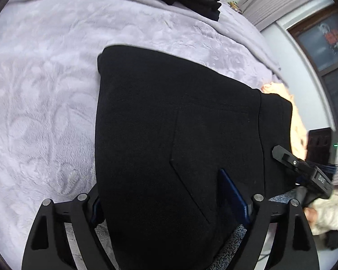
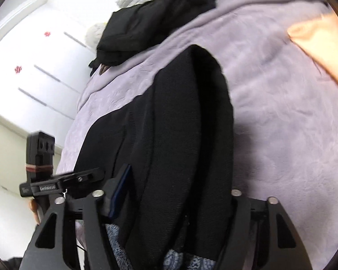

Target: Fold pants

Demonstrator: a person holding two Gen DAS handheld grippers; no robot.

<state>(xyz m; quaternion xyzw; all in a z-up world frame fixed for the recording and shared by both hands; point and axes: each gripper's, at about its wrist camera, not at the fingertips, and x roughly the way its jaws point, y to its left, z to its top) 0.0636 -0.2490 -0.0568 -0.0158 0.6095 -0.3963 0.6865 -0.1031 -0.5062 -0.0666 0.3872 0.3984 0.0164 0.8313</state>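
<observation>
Between the spread fingers of the left gripper (image 1: 171, 204) hang black pants (image 1: 180, 135), folded lengthwise, pocket seam showing, over a lilac blanket (image 1: 45, 90). Right gripper (image 2: 175, 198), fingers likewise apart, straddles the same pants (image 2: 180, 135); whether either grips the cloth cannot be told.

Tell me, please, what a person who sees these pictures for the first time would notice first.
The eye goes first to the black pants, which fill the middle of both views and lie on the lilac blanket. The left gripper and the right gripper each have the cloth between their fingers at the near edge. Farther back on the bed lies a pile of dark clothes.
</observation>
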